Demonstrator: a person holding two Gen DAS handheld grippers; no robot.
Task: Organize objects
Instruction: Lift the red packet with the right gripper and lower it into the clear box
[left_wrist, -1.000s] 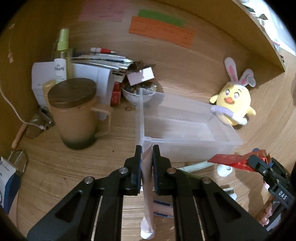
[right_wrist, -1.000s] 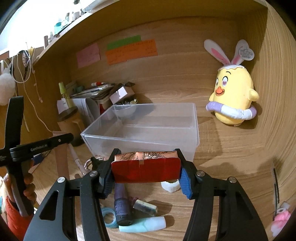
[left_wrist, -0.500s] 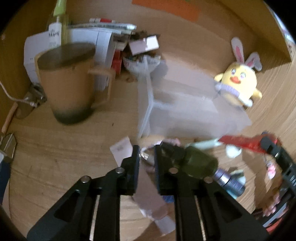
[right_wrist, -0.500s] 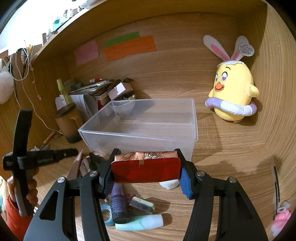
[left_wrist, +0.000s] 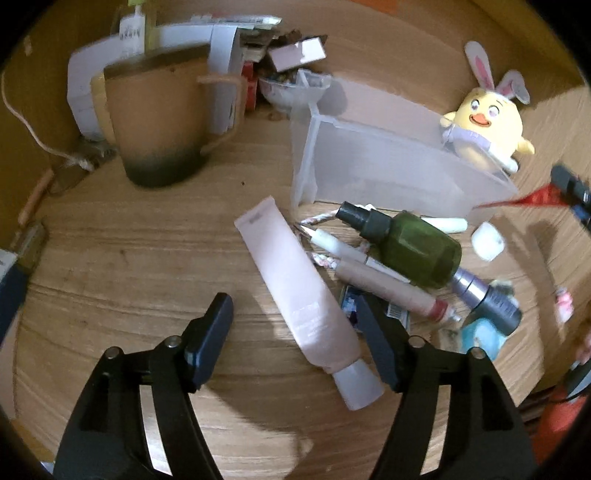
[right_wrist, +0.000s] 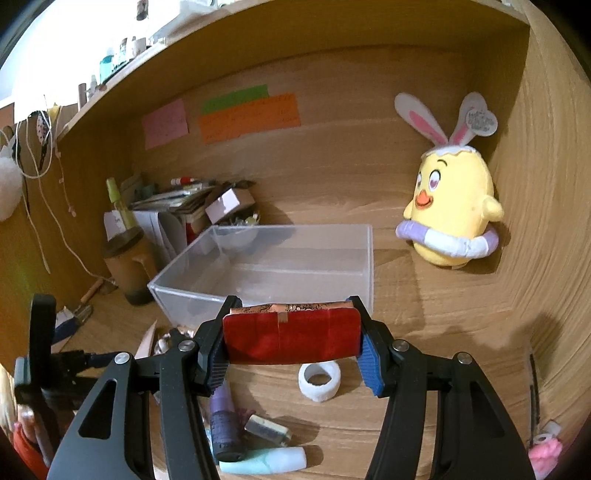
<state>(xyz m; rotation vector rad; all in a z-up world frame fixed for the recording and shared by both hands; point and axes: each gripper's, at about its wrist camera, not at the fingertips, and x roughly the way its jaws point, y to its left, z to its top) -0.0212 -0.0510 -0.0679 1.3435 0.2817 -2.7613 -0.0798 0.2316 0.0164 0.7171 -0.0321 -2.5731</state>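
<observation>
Progress status: early; the clear bin (right_wrist: 295, 258) appears empty in both views, so no item is stowed yet.

Left wrist view, left to right. The lidded mug (left_wrist: 159, 122) stands at 10 o'clock and looks like fixed clutter, not a sorting item. The left claw (left_wrist: 295, 332) has its jaws standing apart, having just been opening; the pink tube (left_wrist: 299, 291) lies flat on the worktop (left_wrist: 129, 266) between them, cap toward 5 o'clock, with no pad pressing on it. At 3 o'clock of the tube lies the loose pile: a green spray bottle (left_wrist: 417, 247), a tan stick (left_wrist: 391, 288) and a purple-capped bottle (left_wrist: 491, 299), touching or overlapping one another. The bin stands at 1 o'clock, just beyond the pile; the plush chick (left_wrist: 484, 125) sits behind it.

Right wrist view. The right claw (right_wrist: 291, 341) is clamped on a red packet (right_wrist: 291, 339), held above the worktop just short of the bin's near wall; a white ring (right_wrist: 319, 380) lies below it at 6 o'clock.

Remaining, by judgement: packet, tube, bottles, stick, ring and small pieces all need placing in the bin.
</observation>
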